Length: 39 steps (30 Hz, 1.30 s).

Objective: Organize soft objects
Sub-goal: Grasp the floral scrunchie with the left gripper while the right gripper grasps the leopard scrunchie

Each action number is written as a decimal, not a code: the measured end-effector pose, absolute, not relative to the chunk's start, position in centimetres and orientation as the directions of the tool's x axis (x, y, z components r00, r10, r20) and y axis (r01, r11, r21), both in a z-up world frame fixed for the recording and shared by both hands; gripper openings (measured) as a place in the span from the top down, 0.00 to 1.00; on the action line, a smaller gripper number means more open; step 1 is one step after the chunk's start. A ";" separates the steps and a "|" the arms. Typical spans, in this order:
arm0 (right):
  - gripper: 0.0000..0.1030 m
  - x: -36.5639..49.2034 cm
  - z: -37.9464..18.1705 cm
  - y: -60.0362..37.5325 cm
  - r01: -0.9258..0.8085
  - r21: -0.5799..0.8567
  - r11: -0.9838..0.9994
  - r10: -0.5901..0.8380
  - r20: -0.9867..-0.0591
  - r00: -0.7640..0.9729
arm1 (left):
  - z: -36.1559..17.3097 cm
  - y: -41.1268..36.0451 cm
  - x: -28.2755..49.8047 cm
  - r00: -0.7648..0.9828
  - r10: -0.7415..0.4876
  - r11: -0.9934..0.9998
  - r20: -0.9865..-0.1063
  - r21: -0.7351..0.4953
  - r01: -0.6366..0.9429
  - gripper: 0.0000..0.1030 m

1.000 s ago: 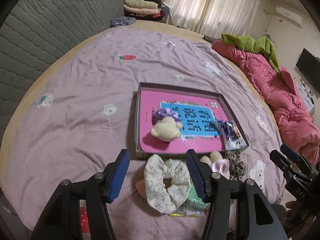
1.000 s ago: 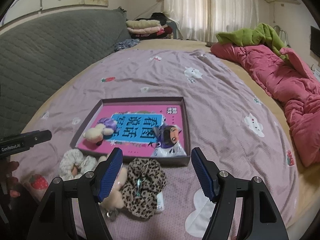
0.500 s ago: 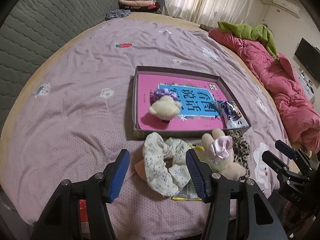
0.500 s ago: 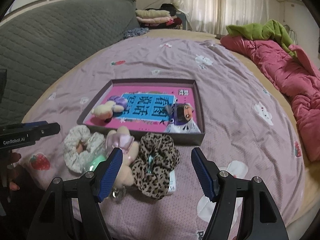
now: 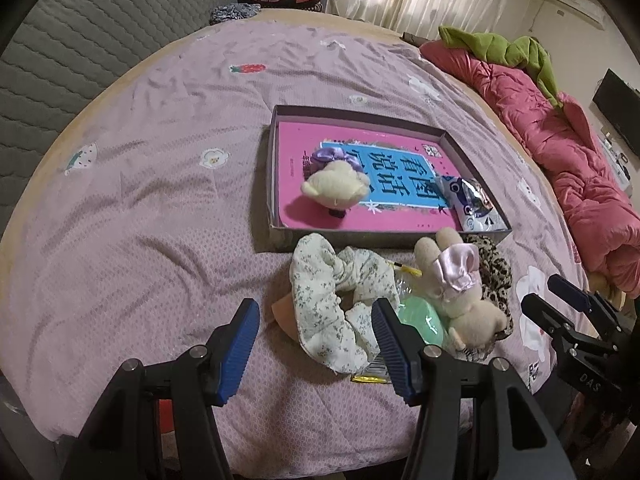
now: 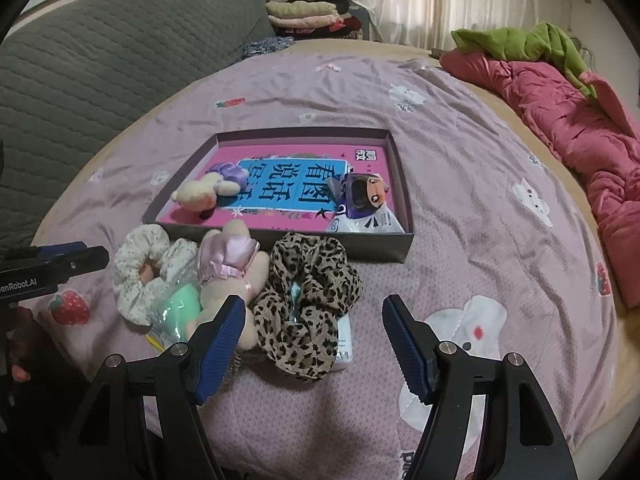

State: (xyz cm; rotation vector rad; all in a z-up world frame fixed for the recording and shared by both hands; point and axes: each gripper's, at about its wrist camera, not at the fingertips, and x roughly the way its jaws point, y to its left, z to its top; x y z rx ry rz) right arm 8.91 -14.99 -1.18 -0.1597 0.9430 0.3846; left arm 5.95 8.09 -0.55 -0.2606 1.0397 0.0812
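Hovering over bed w/ lilac sheet: both claws spread wide, nothing pinched. Landmark = shallow box mid-bed. Inside box: pink book, cream plush w/ purple bow at its left end, foil packet at right end. Just in front of box's near wall, a row touching each other: floral scrunchie, green soft item, beige plush w/ pink bow, leopard scrunchie. Left claw sits nearer than box, over floral scrunchie; right claw over leopard scrunchie. Pink quilt well right of box.
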 end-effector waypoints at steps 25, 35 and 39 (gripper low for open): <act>0.29 11.1 -4.2 -15.5 -0.336 0.054 0.940 0.215 -0.860 0.463 | -3.6 7.8 8.4 0.449 -0.054 0.974 -0.892 -0.145 -0.172 0.48; 0.30 12.6 -6.0 -14.9 -0.310 0.014 0.951 0.159 -0.881 0.446 | -3.9 7.5 9.1 0.447 -0.108 0.970 -0.888 -0.193 -0.149 0.66; 0.39 12.9 -6.1 -14.9 -0.315 -0.009 0.949 0.144 -0.877 0.459 | -3.9 7.5 9.4 0.452 -0.120 0.968 -0.884 -0.205 -0.145 0.72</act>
